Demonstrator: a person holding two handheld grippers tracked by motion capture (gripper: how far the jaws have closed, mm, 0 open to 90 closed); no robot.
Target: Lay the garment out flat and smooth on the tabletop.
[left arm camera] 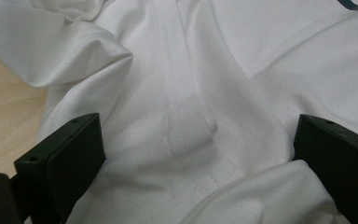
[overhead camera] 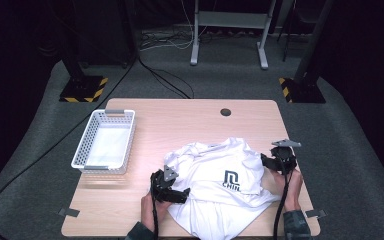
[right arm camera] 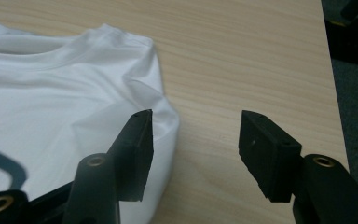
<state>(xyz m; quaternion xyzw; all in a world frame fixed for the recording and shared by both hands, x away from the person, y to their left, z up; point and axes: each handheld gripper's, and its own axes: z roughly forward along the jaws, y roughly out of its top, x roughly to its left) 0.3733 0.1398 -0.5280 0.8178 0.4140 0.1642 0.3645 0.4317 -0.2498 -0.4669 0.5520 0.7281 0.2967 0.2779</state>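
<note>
White soft cloth T-shirt with a dark logo lying crumpled on the pale wooden table, down near the 6 o'clock edge, a bit of cloth hanging over. White plastic basket with holes sitting over at 9 o'clock, well apart from the shirt.

Left gripper at the shirt's 9 o'clock side, jaws spread wide, holding nothing. Bunched folds and a seam of the T-shirt lying between the two black jaws in the left gripper view. Right gripper at the shirt's 3 o'clock side, also wide open and empty. One jaw just over the rounded shirt edge, the other over bare table.

Looks like getting ready to grab the shirt on both sides and lay it flat.

To do it well:
- Push each gripper down so cloth sits deep between the jaws.
- Grab just one layer at the edge, not a big lump.
- Squeeze both shut at the same time.
- Lift a little, then pull gently apart toward 9 and 3 o'clock.
- Mind the part hanging off at 6 o'clock, so the shirt does not slide down.
</note>
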